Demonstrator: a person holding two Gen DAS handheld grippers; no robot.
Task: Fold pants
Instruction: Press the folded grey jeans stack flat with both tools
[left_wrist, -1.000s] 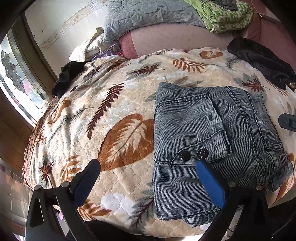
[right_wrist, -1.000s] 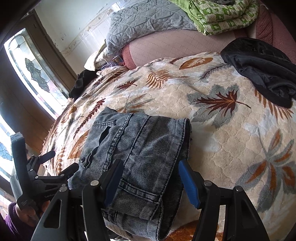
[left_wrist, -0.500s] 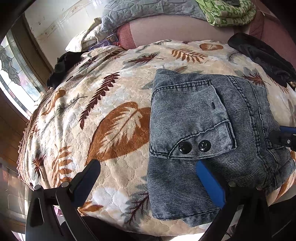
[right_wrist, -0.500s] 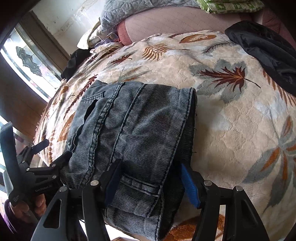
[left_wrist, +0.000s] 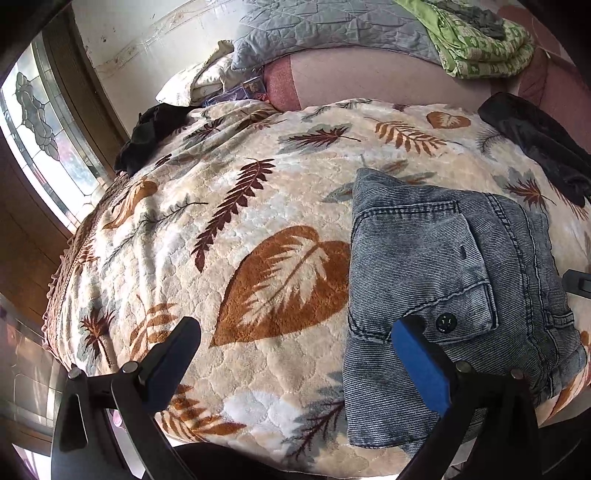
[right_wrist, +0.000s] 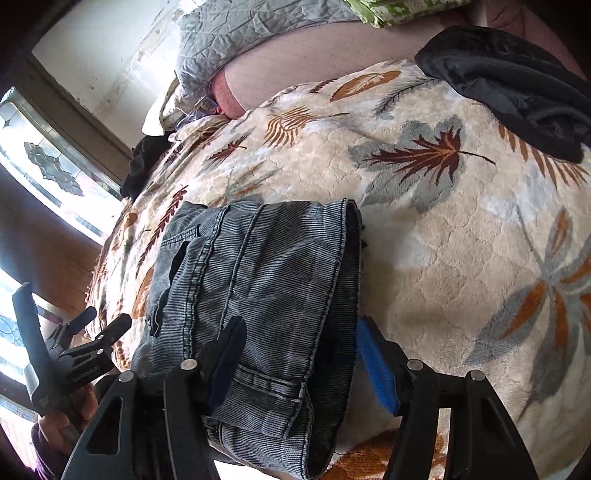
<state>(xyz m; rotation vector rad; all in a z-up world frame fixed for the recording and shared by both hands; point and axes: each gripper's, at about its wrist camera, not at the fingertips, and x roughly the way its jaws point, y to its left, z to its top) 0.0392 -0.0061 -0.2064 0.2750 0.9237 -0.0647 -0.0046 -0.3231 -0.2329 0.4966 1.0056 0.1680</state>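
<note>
The grey-blue denim pants (left_wrist: 443, 288) lie folded into a compact bundle on the leaf-patterned blanket (left_wrist: 229, 258), near the bed's front edge. They also show in the right wrist view (right_wrist: 258, 295). My left gripper (left_wrist: 295, 347) is open and empty, just in front of the bundle's left front corner; its right finger covers part of the buttoned flap. My right gripper (right_wrist: 299, 347) is open, its fingers standing on either side of the bundle's right front part without closing on it. The left gripper's body shows in the right wrist view (right_wrist: 74, 354).
A black garment (left_wrist: 535, 147) lies at the back right of the bed, and also shows in the right wrist view (right_wrist: 509, 88). Another dark cloth (left_wrist: 147, 136) lies at the back left. Grey and green quilts (left_wrist: 369, 26) pile behind. A window (left_wrist: 37, 129) is on the left.
Both grippers drew in toward the folded pants half a second ago, then pulled back a little. The pants have not moved. Both grippers stayed open.
</note>
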